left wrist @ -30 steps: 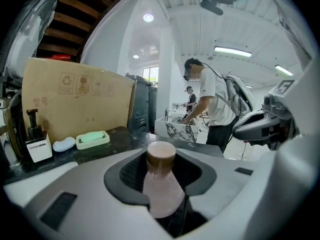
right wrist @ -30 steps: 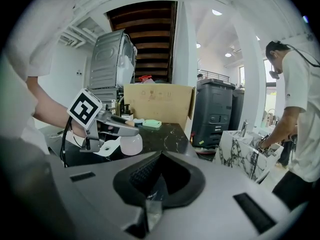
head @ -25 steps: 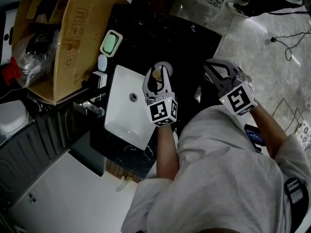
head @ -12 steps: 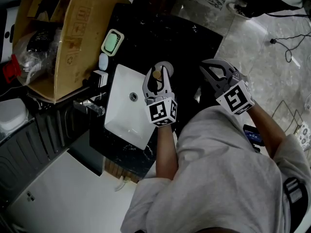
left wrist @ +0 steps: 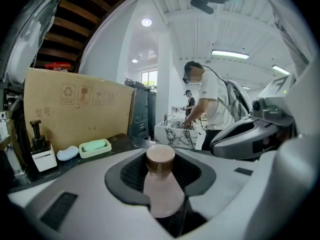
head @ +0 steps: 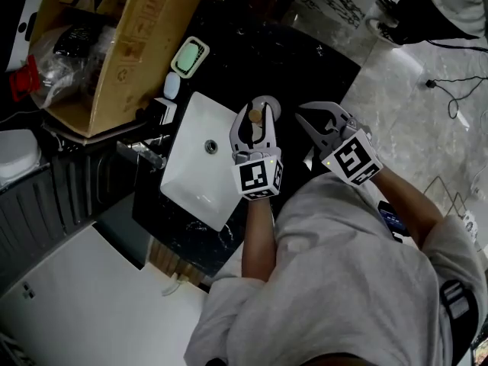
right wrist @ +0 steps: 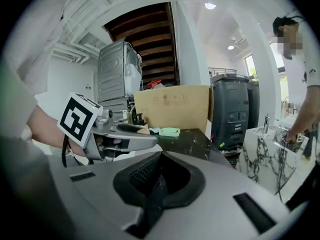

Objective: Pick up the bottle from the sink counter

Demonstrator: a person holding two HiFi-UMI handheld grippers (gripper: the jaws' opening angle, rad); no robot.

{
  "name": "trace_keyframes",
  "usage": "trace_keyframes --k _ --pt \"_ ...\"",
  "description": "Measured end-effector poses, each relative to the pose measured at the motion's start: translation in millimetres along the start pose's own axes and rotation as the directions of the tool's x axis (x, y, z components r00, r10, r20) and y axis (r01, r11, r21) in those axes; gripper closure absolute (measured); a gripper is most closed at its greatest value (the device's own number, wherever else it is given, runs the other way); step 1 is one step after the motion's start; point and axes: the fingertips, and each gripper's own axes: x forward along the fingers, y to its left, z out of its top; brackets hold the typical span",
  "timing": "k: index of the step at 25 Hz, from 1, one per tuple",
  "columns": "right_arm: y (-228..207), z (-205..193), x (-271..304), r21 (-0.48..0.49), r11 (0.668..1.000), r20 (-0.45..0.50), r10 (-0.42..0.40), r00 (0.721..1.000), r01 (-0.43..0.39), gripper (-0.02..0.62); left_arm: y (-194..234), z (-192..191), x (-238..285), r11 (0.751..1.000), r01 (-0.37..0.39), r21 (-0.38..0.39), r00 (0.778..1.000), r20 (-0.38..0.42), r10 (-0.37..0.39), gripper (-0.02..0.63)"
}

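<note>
A pale pink bottle (left wrist: 162,184) with a brown collar and pink cap stands upright between the jaws of my left gripper (left wrist: 160,176), whose pads hug its body. Seen from the head, the bottle (head: 258,115) sits on the black sink counter (head: 305,59) just right of the white basin, with the left gripper (head: 257,113) shut on it. My right gripper (head: 319,122) hovers close to the right of the left one, over the counter's front edge. In the right gripper view its jaws (right wrist: 150,204) meet with nothing between them.
The white sink basin (head: 200,158) and its faucet (head: 141,156) lie left of the bottle. Behind them are a pump dispenser (head: 162,111), a green soap dish (head: 189,56) and a big cardboard box (head: 114,44). People stand in the background of both gripper views.
My right gripper has moved left, closer to the left gripper. The left gripper still stands around the bottle at the same spot by the basin. The head view has shifted slightly.
</note>
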Motion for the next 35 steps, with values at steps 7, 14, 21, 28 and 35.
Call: trace_keyframes --k 7,14,21,28,35 --pt "26.0 8.9 15.2 -0.001 0.997 0.006 0.071 0.997 -0.071 0.586 15.3 8.9 -18.8 0.999 -0.045 -0.011 0.999 0.02 0.045 0.465" --pt "50.4 23.7 37.1 -0.045 0.984 0.002 0.173 0.985 -0.173 0.586 36.0 7.3 -47.6 0.987 -0.15 -0.055 0.988 0.02 0.151 0.465" --pt "85.9 43.1 66.3 -0.096 0.942 0.002 0.324 0.946 -0.322 0.586 64.4 2.1 -82.2 0.953 -0.292 -0.077 0.956 -0.005 0.293 0.465" --pt "137.3 61.3 95.3 -0.169 0.882 -0.005 0.446 0.895 -0.441 0.586 93.6 -3.6 -136.6 0.89 -0.438 -0.123 0.898 -0.007 0.441 0.465" --pt "201.0 76.6 117.2 -0.195 0.842 -0.01 0.512 0.859 -0.503 0.586 131.1 -17.8 -201.7 0.82 -0.546 -0.171 0.836 -0.042 0.548 0.465"
